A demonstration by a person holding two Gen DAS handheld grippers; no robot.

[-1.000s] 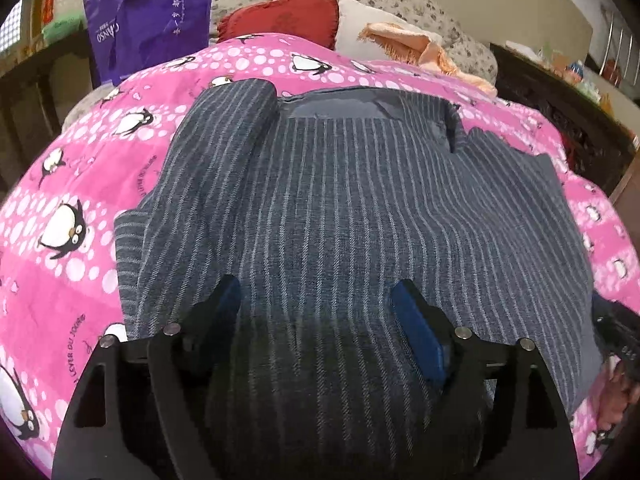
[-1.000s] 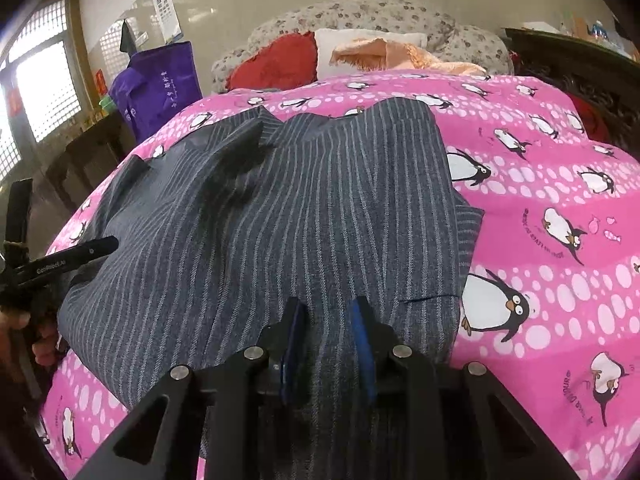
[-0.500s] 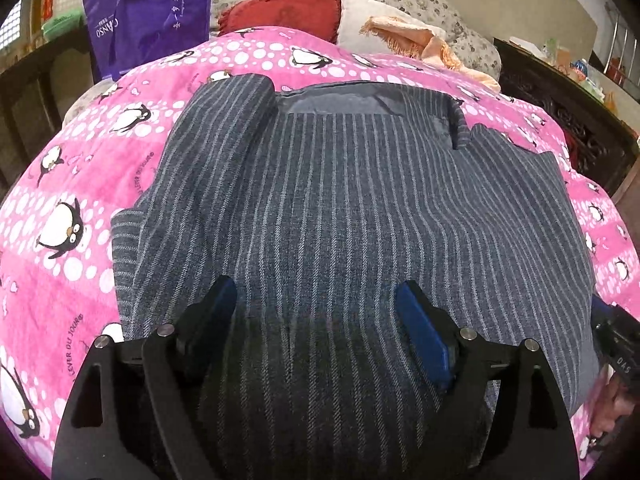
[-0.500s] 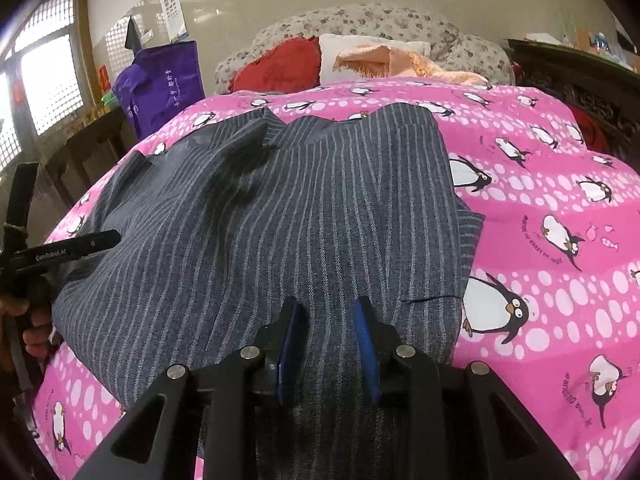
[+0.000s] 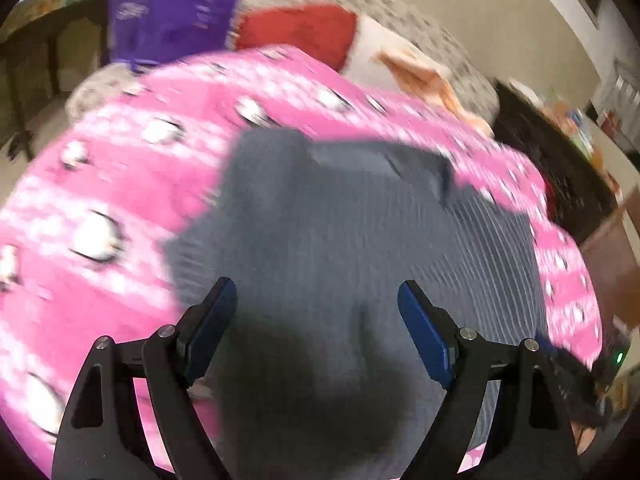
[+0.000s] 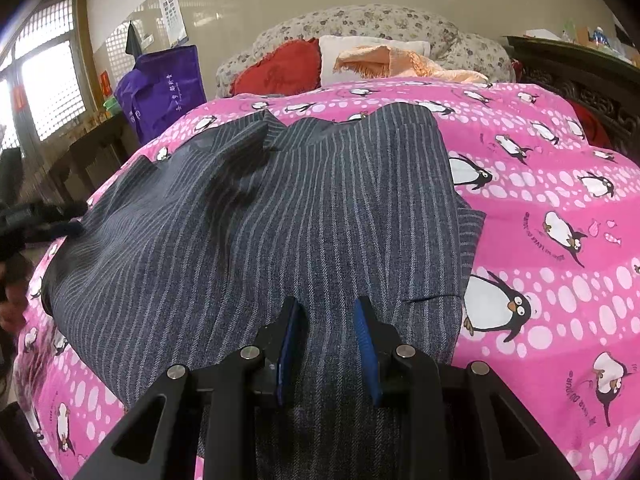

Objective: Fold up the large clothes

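A dark grey pinstriped garment (image 6: 280,208) lies spread on a bed covered by a pink penguin-print quilt (image 6: 560,200). In the blurred left wrist view the garment (image 5: 340,232) fills the middle. My left gripper (image 5: 318,300) is open wide above the garment's near part, with nothing between its blue pads. My right gripper (image 6: 326,320) has its jaws a narrow gap apart over the garment's near edge; cloth shows between the pads, but I cannot tell whether it is pinched.
A red cushion (image 6: 280,70), a white pillow and an orange cloth (image 6: 400,64) lie at the bed's head. A purple bag (image 6: 164,88) stands at the left. Dark wooden furniture (image 6: 580,72) runs along the right side.
The left gripper has lifted and swung, its view now blurred, with more quilt showing on the left. The right gripper has barely moved.
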